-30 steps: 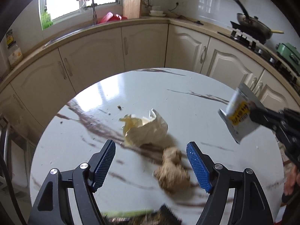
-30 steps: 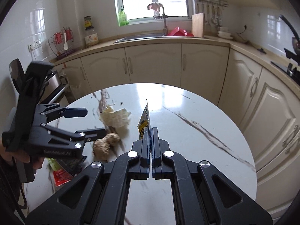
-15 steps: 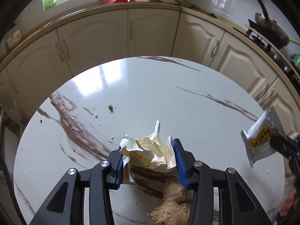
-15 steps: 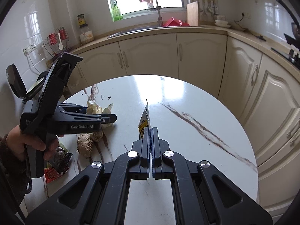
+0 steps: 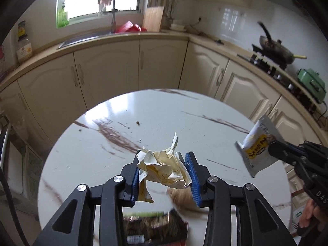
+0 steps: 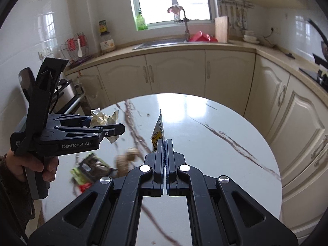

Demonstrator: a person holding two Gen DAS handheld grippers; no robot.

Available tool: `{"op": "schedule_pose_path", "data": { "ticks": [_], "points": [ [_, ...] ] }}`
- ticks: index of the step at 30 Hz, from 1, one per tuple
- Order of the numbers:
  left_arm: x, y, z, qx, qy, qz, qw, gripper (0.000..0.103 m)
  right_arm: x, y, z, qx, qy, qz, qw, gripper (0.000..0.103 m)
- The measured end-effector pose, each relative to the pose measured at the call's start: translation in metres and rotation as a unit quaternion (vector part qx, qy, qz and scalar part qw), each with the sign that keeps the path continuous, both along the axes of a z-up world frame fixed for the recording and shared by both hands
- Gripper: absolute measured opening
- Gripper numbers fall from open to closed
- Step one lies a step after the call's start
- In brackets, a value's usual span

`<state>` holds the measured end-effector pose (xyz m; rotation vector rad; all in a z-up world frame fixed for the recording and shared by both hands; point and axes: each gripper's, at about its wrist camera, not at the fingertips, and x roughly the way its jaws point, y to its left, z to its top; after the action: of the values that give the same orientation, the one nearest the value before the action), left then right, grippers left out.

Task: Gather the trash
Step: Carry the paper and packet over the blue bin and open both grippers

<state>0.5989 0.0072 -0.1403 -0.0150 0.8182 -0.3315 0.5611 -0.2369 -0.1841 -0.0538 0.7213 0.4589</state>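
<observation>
Above the round marbled desk (image 5: 184,123), left side: left tongs (image 5: 164,171), black with blue pads, clamped on a crumpled paper wad (image 5: 162,168). The jaws have just been closing and the wad sits between them, pressed from both sides, one torn flap hanging below the left pad and a peak sticking up past the tips. In the right wrist view the wad (image 6: 103,119) is clear of the desk, held in the left tongs (image 6: 111,126), which a hand (image 6: 30,164) grips by the handle.

Right side, above the desk: right tongs (image 6: 164,143), jaws together on the lower edge of a foil packet (image 6: 158,132), white and yellow with print, seen edge-on and standing up from the tips. In the left wrist view the same packet (image 5: 257,145) hangs tilted off the right tongs (image 5: 273,148), out beyond the desk's right rim.

On the desk, near edge, below the left tongs: a ginger root (image 6: 128,160), blurred; just left of it, a dark wrapper (image 6: 92,167) with green and red parts, also blurred. Neither touches either pair of tongs.

Far desk surface: a few crumbs (image 5: 138,123) near the brown veining.

Beyond the desk: cream cabinets (image 5: 106,71), a sink (image 6: 162,42) under the window, and a wok (image 5: 274,50) on the hob at far right.
</observation>
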Motion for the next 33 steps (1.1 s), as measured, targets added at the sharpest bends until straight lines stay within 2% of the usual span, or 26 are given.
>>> {"op": "schedule_pose_path", "data": {
  "ticks": [6,11,15,20,22,26,33],
  "points": [
    [-0.086,0.063,0.024,-0.004,-0.03,0.009,0.9995,0.037,-0.054,0.057,0.028,0.0,-0.021,0.053,0.998,0.002],
    [-0.187,0.152,0.023,0.003,-0.051,0.056,0.9971,0.037,-0.11,0.129,0.036,0.015,-0.023,0.121,0.992,0.002],
    [-0.257,0.214,0.008,0.039,-0.047,0.109,0.9922,0.038,-0.15,0.197,0.031,0.019,-0.015,0.18,0.983,0.002],
    [-0.318,0.28,-0.041,0.026,0.007,0.152,0.988,0.038,-0.185,0.277,0.006,0.014,0.013,0.237,0.971,0.002],
    [-0.331,0.299,-0.064,0.014,0.033,0.166,0.9855,0.038,-0.193,0.301,-0.008,0.008,0.027,0.251,0.968,0.002],
    [-0.327,0.318,-0.104,-0.006,0.075,0.189,0.9791,0.038,-0.2,0.341,-0.038,-0.006,0.053,0.265,0.963,0.002],
    [-0.277,0.326,-0.147,-0.013,0.12,0.207,0.9708,0.049,-0.189,0.378,-0.09,-0.045,0.086,0.261,0.96,0.002]
  ]
}}
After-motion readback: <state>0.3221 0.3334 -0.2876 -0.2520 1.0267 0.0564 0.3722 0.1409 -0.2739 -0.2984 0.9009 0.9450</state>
